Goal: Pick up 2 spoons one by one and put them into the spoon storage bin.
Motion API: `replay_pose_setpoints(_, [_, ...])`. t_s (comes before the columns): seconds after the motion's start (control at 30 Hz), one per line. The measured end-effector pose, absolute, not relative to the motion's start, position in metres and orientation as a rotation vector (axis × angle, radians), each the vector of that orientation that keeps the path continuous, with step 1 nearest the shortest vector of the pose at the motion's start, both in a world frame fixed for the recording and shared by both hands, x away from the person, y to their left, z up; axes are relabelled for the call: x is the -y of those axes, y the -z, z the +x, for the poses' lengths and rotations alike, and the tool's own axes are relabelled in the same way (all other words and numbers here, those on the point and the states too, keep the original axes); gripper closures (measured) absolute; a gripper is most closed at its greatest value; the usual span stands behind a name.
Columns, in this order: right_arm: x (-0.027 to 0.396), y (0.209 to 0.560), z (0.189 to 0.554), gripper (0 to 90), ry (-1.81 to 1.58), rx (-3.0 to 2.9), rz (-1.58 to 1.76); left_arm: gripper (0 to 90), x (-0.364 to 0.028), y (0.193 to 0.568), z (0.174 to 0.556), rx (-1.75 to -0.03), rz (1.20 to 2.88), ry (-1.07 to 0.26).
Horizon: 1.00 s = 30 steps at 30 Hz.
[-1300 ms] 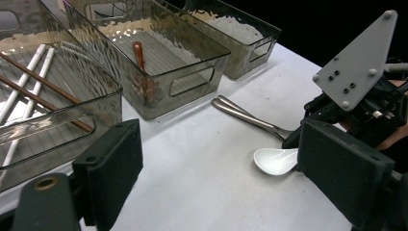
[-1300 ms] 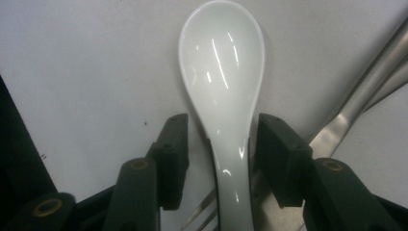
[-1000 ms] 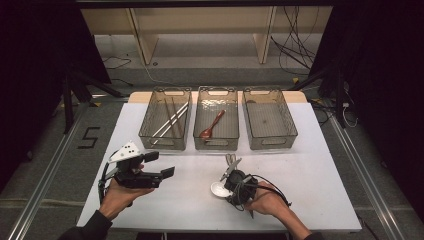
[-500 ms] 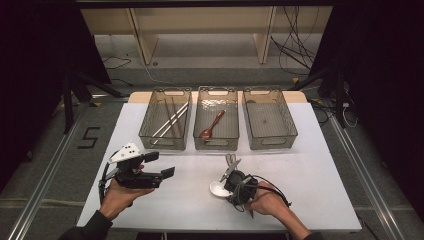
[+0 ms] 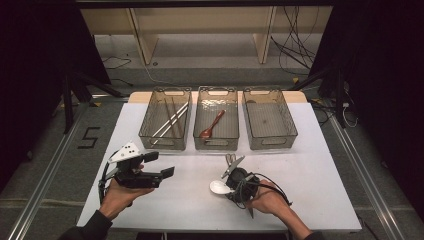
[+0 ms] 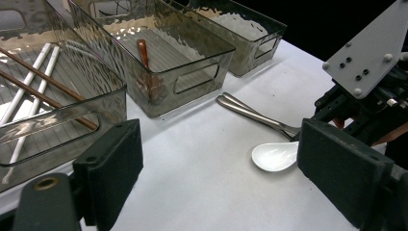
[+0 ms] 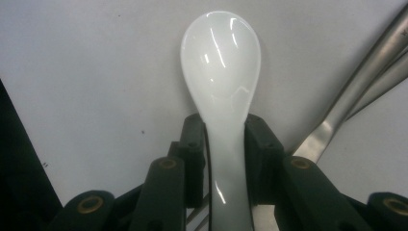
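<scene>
- The left hand (image 5: 117,195) comes in from the table's near edge, by its left corner.
- It holds the left gripper (image 5: 162,165) level above the table, pointing toward the right edge, jaws wide apart with nothing between them.
- The right hand (image 5: 265,200) lies low by the near edge, right of the middle.
- The right gripper (image 7: 222,149) points toward the left edge; its jaws have just been closing, and the pads (image 7: 192,144) now press a spoon handle (image 7: 226,159) from both sides.

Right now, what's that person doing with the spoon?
A person is sorting cutlery into three clear bins. The right hand-held gripper has just been closing on a white spoon lying on the table, its pads on the handle. Metal utensils wait beside it. The left hand-held gripper hovers open.
</scene>
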State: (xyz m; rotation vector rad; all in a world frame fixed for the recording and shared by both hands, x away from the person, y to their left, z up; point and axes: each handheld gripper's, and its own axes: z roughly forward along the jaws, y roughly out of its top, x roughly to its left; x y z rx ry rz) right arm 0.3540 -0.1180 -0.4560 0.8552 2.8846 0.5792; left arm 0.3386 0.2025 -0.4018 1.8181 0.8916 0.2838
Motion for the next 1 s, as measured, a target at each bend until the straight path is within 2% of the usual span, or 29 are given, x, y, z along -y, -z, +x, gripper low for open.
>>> replay_pose_setpoints(0.5, [0.125,0.447,0.359,73.6,-0.667,-2.844,0.908,15.8,-0.203,0.402,0.339,-0.901,1.811,-0.285])
replay_pose_setpoints(1.0, [0.145,0.404,0.386,74.1,-0.848,-2.683,0.979,15.9,-0.211,0.402,0.340,-0.928,1.773,-0.310])
